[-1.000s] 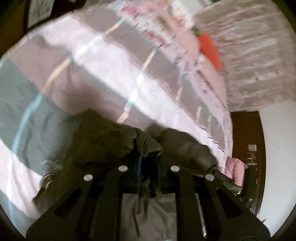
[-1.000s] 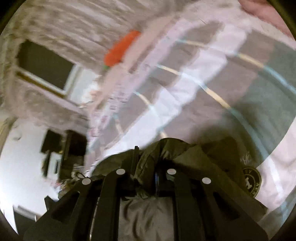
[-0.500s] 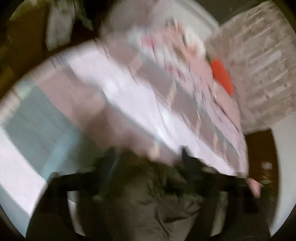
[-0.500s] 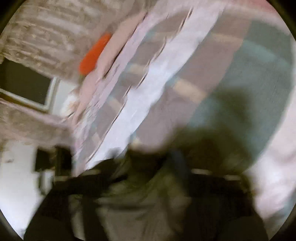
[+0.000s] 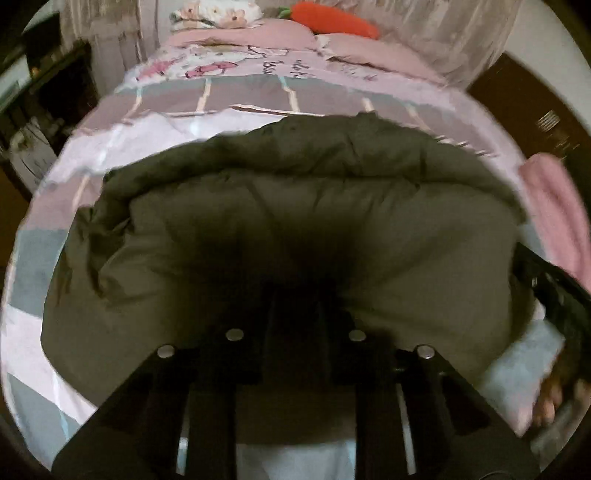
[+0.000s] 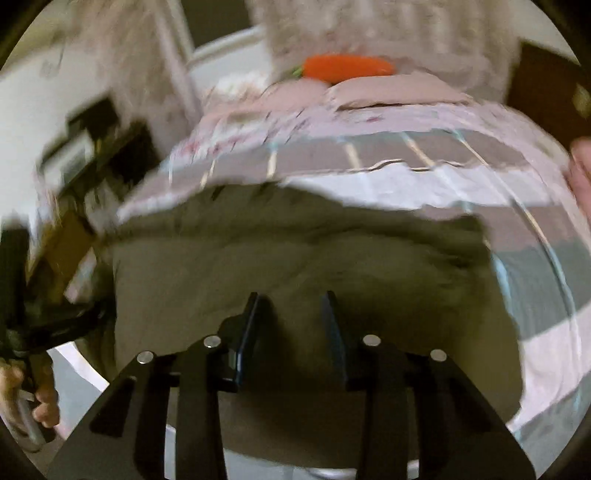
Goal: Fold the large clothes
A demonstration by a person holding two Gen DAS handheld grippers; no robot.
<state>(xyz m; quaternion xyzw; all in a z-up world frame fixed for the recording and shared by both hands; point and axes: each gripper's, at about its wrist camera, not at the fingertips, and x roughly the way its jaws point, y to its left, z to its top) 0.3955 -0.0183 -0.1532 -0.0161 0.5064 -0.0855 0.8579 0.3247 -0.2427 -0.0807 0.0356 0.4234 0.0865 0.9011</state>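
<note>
Puffy, creased olive jacket (image 5: 295, 206) mounded on striped quilt (image 5: 166, 99).

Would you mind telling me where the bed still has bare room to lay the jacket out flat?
Bare bedspread runs between the jacket's far edge and the pink pillows, and down its left side. The head end is crowded: pillows and carrot toy. The near right side holds the right gripper.
</note>
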